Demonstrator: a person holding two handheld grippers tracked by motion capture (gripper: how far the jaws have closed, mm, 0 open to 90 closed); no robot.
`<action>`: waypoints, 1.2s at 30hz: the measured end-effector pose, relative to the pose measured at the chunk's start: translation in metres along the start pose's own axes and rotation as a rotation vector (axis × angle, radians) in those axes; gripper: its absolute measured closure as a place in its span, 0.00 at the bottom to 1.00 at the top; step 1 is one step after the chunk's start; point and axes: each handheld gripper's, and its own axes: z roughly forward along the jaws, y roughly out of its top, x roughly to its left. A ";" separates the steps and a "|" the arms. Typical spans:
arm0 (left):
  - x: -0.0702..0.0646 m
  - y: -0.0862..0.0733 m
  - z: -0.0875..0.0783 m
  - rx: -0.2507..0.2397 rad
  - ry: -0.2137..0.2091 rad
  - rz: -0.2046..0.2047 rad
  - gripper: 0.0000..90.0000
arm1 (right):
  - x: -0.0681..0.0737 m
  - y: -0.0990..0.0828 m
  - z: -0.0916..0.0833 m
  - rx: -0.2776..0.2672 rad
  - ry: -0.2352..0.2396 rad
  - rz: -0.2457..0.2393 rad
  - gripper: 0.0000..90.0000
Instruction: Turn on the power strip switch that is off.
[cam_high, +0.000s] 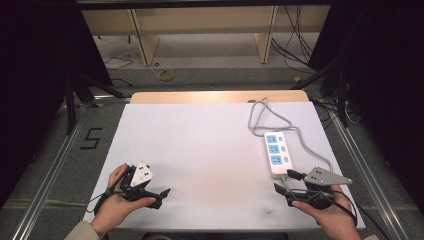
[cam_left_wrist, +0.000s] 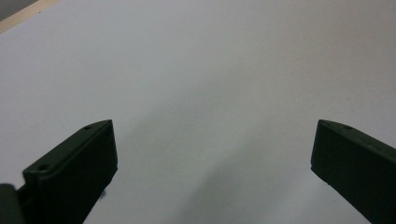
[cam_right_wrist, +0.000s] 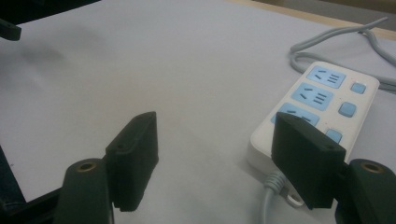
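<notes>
A white power strip (cam_high: 276, 154) with three blue sockets and small switches lies at the right of the white table (cam_high: 210, 145); its grey cable (cam_high: 270, 117) loops toward the far edge. My right gripper (cam_high: 286, 183) sits just in front of the strip's near end, jaws open and empty. In the right gripper view the strip (cam_right_wrist: 322, 105) lies ahead to the right, partly behind the right jaw, with my gripper (cam_right_wrist: 215, 144) open over bare table. My left gripper (cam_high: 162, 196) rests at the near left, jaws wide apart. The left gripper view has my gripper (cam_left_wrist: 212, 154) open above plain white surface.
The table's wooden far edge (cam_high: 215, 96) borders a floor with loose cables (cam_high: 165, 75) and shelf legs. Metal rails (cam_high: 55, 165) run along both sides. A floor marking (cam_high: 91, 138) lies to the left.
</notes>
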 end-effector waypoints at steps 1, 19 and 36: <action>0.000 0.000 0.000 -0.002 0.002 -0.004 0.00 | 0.000 0.000 0.000 0.001 -0.001 0.001 0.38; 0.004 0.001 0.002 -0.005 0.014 -0.020 0.03 | -0.002 0.002 -0.007 0.015 -0.108 0.048 0.85; 0.004 0.002 0.004 -0.008 0.013 -0.024 0.05 | -0.010 0.009 0.002 0.071 -0.178 0.064 1.00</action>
